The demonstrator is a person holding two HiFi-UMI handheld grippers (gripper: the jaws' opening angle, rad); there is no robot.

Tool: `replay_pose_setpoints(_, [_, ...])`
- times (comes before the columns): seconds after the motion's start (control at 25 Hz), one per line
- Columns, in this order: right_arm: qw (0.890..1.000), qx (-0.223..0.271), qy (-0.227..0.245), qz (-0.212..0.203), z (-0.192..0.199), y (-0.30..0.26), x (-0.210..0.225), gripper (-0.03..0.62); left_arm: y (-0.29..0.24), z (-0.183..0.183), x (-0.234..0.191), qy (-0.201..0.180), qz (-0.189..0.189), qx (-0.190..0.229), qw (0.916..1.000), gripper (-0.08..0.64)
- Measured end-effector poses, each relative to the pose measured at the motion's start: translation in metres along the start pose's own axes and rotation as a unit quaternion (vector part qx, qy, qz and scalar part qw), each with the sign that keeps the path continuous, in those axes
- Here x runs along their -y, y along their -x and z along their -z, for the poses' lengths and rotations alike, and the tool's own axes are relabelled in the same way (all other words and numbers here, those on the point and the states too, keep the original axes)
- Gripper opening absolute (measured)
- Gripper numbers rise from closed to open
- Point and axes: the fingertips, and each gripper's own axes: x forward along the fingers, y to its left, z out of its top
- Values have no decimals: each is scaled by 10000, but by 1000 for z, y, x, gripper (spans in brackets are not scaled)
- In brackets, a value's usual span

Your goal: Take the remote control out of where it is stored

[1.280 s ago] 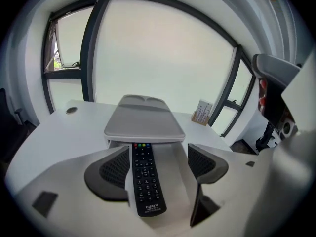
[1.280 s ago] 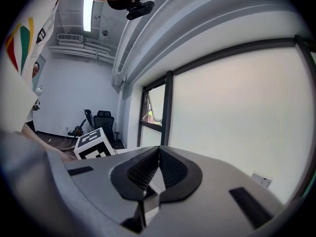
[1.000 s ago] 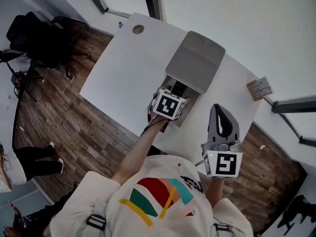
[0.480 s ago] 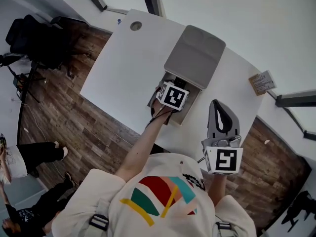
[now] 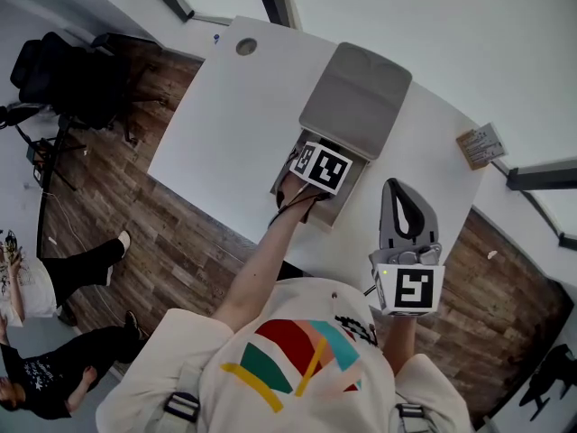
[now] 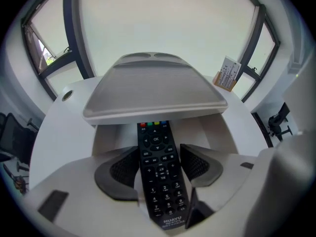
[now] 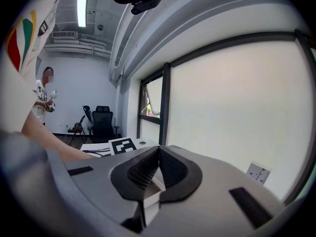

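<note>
A black remote control [image 6: 158, 172] lies in a grey storage box [image 5: 335, 207] whose lid [image 5: 356, 97] stands raised behind it. My left gripper [image 6: 159, 162] reaches down into the box, one jaw on each side of the remote. The jaws have just been closing. The left pad [image 6: 123, 169] lies against the remote's edge, while a thin sliver still shows beside the right pad [image 6: 197, 164]. In the head view the left gripper [image 5: 320, 159] covers the box's opening. My right gripper [image 5: 403, 207] hangs over the table's near right part, shut and empty, its pads [image 7: 148, 169] pressed together.
The box stands on a white table [image 5: 225, 124] with a cable hole [image 5: 245, 47] at its far left corner. A small card stand [image 5: 480, 144] sits at the far right edge. A black chair [image 5: 63, 70] and a person [image 5: 45, 287] are on the wooden floor at left.
My left gripper has sunk further into the box towards the lid and tipped more steeply down. The right gripper has stayed put. The person on the floor at left has shifted.
</note>
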Motion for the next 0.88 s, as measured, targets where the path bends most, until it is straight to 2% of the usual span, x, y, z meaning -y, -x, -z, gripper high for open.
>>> replay_pose_setpoints(0.04, [10000,-37,20,2,1,0,0,2,0,0,-1,-26,10,-87,10000,267])
replay_pose_setpoints(0.28, [10000,48,27,-60,-2,-1,-6,2,1,2,-1,-31,71,-234,9997,256])
replay_pose_setpoints(0.56, [10000,-73,44,-45,3,2,-6,2,11,13,11,-41,519,-746,9959,256])
replay_pose_setpoints(0.72, [9998,-32,149,-148,-1,2,-10,2,21,16,16,37,726,-935,9930,256])
replay_pose_setpoints(0.88, [9994,55,226,-244,-7,1,-15,2,35,13,19,-49,840,-1002,9914,256])
